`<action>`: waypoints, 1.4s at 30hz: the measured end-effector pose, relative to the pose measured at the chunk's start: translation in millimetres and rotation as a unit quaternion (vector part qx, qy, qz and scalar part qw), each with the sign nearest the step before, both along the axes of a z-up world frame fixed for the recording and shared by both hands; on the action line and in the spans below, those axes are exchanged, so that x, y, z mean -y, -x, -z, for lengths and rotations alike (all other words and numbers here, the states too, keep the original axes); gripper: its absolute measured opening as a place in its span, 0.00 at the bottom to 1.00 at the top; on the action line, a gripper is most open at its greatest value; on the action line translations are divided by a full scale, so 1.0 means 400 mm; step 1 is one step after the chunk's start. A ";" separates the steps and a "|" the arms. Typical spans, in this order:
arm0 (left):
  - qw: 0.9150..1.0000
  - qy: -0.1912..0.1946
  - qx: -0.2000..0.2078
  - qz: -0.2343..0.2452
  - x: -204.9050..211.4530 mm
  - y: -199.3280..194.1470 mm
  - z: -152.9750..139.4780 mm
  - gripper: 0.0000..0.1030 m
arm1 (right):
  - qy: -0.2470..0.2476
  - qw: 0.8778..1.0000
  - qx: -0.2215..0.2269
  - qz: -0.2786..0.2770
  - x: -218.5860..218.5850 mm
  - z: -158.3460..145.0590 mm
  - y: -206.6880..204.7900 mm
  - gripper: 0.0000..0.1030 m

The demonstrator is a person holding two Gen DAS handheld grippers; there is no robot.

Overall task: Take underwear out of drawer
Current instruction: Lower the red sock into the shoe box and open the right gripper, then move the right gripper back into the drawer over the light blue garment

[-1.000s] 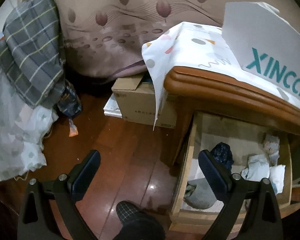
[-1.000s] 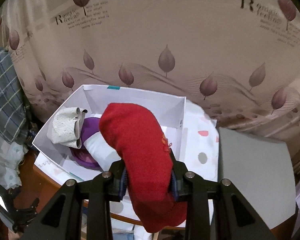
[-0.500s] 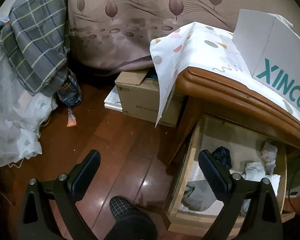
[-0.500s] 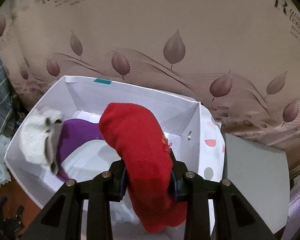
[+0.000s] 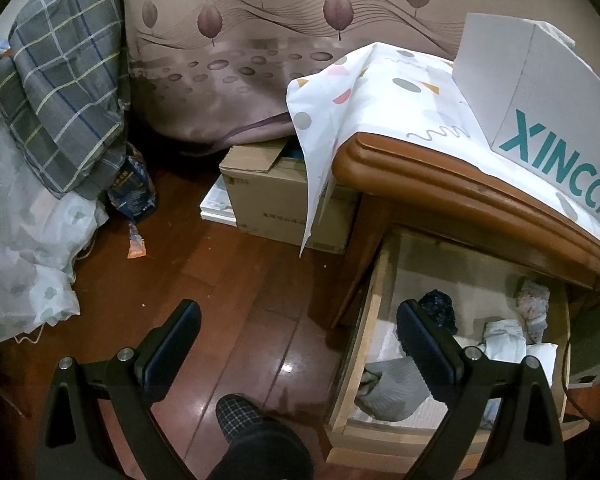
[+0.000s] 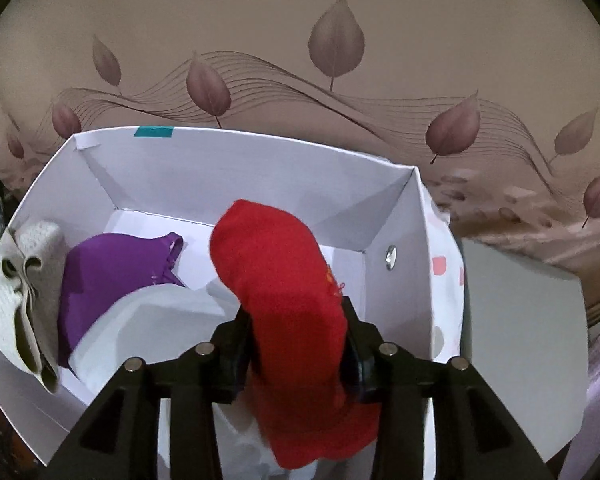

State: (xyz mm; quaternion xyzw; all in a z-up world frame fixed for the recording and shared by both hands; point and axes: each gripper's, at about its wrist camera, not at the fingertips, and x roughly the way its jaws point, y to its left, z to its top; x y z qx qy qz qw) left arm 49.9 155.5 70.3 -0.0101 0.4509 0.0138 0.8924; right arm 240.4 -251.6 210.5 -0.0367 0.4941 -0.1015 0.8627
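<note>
Lower than a second ago, the right claw (image 6: 296, 344) now hangs right over the white box (image 6: 236, 168), which fills far more of its view than before. Its jaws are opening, and the red underwear (image 6: 284, 304) is between them, draped over the front of the claw and sagging down into the box; the pads seem to touch the cloth on both sides. Behind it all hangs the big beige curtain (image 6: 260, 32) printed with leaves. The left view looks much as it did.

Below the curtain stands the wooden nightstand (image 5: 440, 172), covered by a white spotted cloth (image 5: 380, 96) whose corner hangs off the edge. The box sits on that cloth, teal lettering on its side. Under the top, the drawer (image 5: 370, 320) is pulled out, with a dark bundle, a grey piece and some pale garments lying inside.

In the box, a purple garment (image 6: 112, 272) lies toward the left, a white piece (image 6: 156, 320) beside and partly over it, and a cream knitted one (image 6: 20, 292) is slung over the left wall.

The left claw (image 5: 298, 330) is wide open and holds nothing, hovering over the floor (image 5: 220, 280) at the drawer's corner.
</note>
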 end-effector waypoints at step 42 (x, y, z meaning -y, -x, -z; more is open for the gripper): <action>0.991 -0.064 -0.017 0.118 0.175 0.025 0.038 0.95 | -0.069 0.968 -0.173 -0.169 -0.109 0.370 0.588 0.58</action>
